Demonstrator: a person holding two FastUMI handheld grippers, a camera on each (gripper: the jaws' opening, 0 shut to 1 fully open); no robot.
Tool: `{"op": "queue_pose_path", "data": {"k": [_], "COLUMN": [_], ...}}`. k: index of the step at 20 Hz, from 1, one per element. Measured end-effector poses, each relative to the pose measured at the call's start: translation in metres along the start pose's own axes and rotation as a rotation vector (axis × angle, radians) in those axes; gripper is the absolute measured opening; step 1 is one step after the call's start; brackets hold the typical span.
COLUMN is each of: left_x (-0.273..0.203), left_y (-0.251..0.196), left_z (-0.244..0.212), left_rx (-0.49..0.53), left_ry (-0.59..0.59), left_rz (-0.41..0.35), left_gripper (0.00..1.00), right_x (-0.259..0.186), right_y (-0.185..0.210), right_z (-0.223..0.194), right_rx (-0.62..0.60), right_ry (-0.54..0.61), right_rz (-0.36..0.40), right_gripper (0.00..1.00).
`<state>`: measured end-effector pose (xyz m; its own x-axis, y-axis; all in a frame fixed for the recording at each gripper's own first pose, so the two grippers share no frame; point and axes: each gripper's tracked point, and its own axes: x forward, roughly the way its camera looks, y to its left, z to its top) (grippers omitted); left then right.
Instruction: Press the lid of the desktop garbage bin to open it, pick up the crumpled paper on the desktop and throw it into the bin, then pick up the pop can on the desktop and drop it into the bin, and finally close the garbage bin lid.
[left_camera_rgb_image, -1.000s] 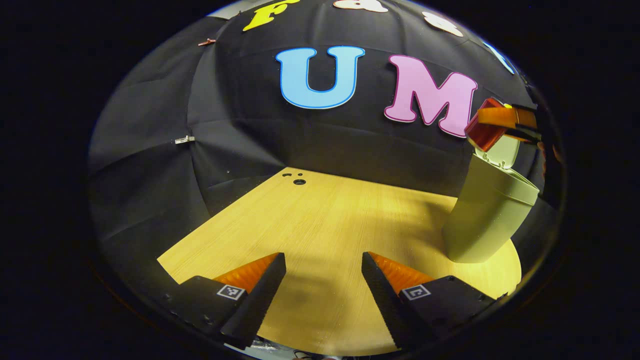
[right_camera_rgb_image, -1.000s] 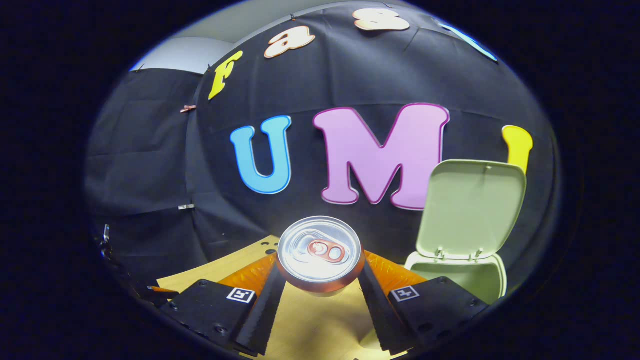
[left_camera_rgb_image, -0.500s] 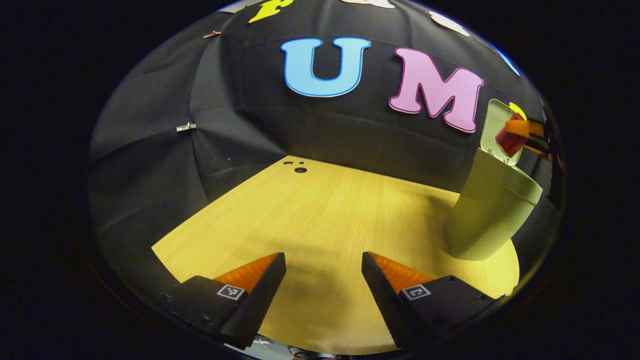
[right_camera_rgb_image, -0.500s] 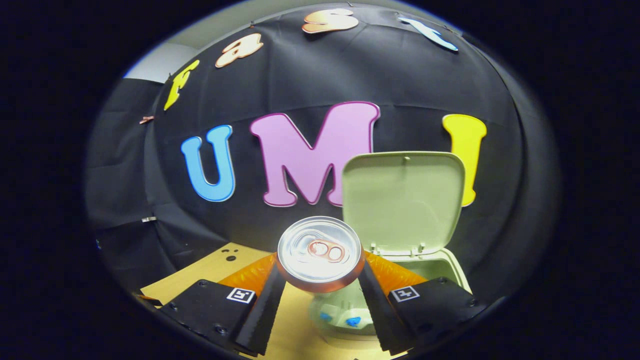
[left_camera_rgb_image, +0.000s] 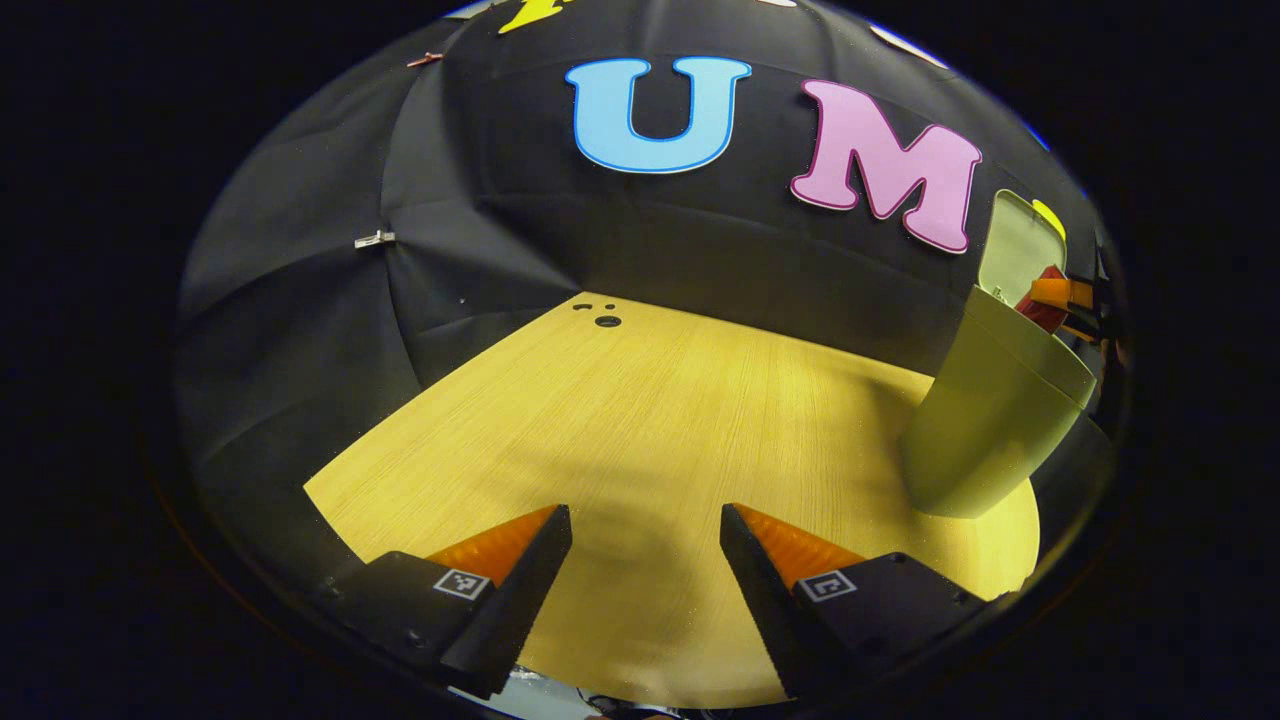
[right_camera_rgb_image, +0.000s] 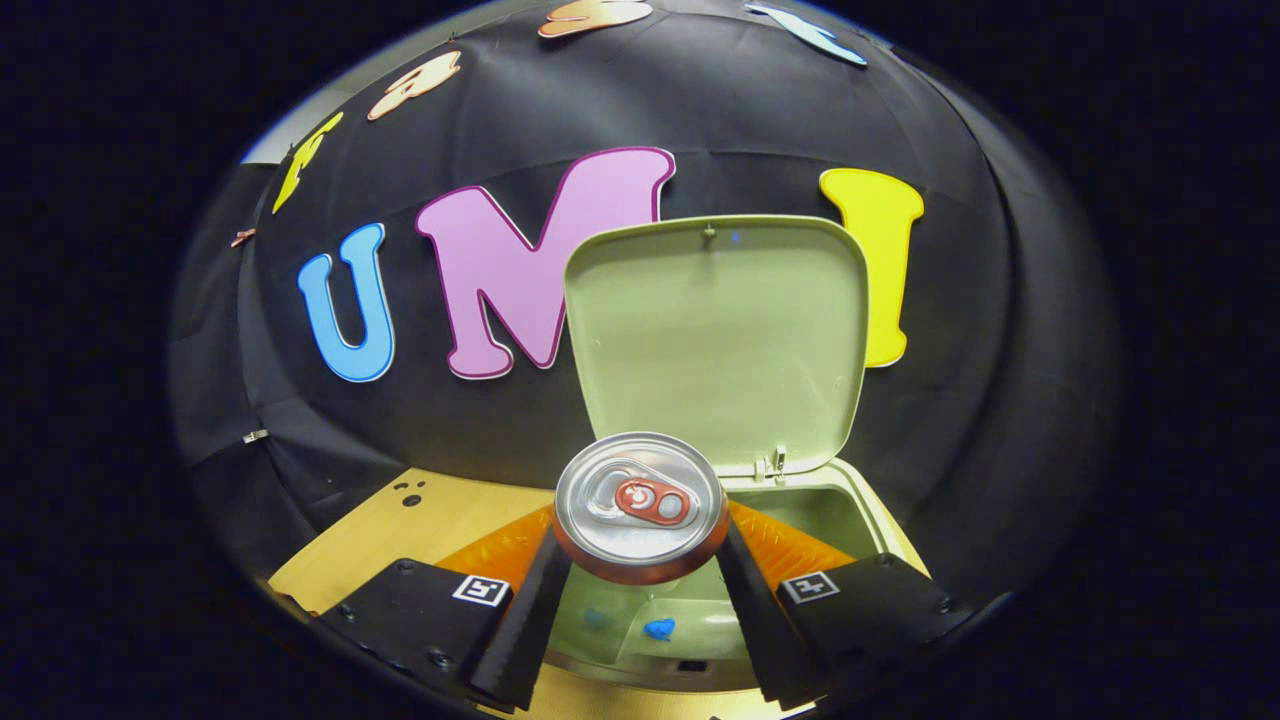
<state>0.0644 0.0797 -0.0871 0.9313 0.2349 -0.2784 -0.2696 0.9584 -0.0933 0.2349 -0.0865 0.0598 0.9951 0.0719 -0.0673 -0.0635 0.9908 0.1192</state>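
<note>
In the right gripper view my right gripper (right_camera_rgb_image: 642, 560) is shut on a red pop can (right_camera_rgb_image: 640, 505), held upright with its silver top facing the camera. The can hangs over the mouth of the pale green bin (right_camera_rgb_image: 830, 510), whose lid (right_camera_rgb_image: 715, 335) stands raised behind it. In the left gripper view my left gripper (left_camera_rgb_image: 645, 570) is open and empty, low over the wooden desktop (left_camera_rgb_image: 640, 420). There the bin (left_camera_rgb_image: 985, 415) stands at the far right, with the can (left_camera_rgb_image: 1040, 310) and the right gripper above its opening. The crumpled paper is hidden.
The desktop (right_camera_rgb_image: 400, 530) shows small cable holes (left_camera_rgb_image: 606, 320) near its far edge. Black cloth walls close the booth behind and to the left. Bare wood lies between my left gripper and the bin.
My right gripper has carried the can rightward and forward until it hangs over the bin's open mouth. My left gripper has stayed open, with its view tipping slightly down.
</note>
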Motion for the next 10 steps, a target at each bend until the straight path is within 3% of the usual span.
{"op": "queue_pose_path", "data": {"k": [4, 5, 6, 10], "left_x": [0.003, 0.004, 0.004, 0.003], "left_y": [-0.003, -0.003, -0.003, 0.002], "left_z": [0.000, 0.000, -0.001, -0.001], "left_rx": [0.018, 0.022, 0.024, 0.016], "left_ry": [0.007, 0.009, 0.010, 0.011], "left_rz": [-0.008, -0.008, -0.009, -0.008], "left_gripper": [0.96, 0.96, 0.96, 0.96], "right_x": [0.005, 0.005, 0.005, 0.001], "right_y": [-0.005, -0.005, -0.005, -0.006], "right_z": [-0.003, -0.001, 0.001, 0.025], "right_rx": [-0.018, -0.014, -0.010, -0.034], "right_ry": [0.008, 0.005, 0.000, -0.056], "right_rz": [-0.027, -0.034, -0.036, -0.050], "right_gripper": [0.88, 0.99, 0.94, 0.97]}}
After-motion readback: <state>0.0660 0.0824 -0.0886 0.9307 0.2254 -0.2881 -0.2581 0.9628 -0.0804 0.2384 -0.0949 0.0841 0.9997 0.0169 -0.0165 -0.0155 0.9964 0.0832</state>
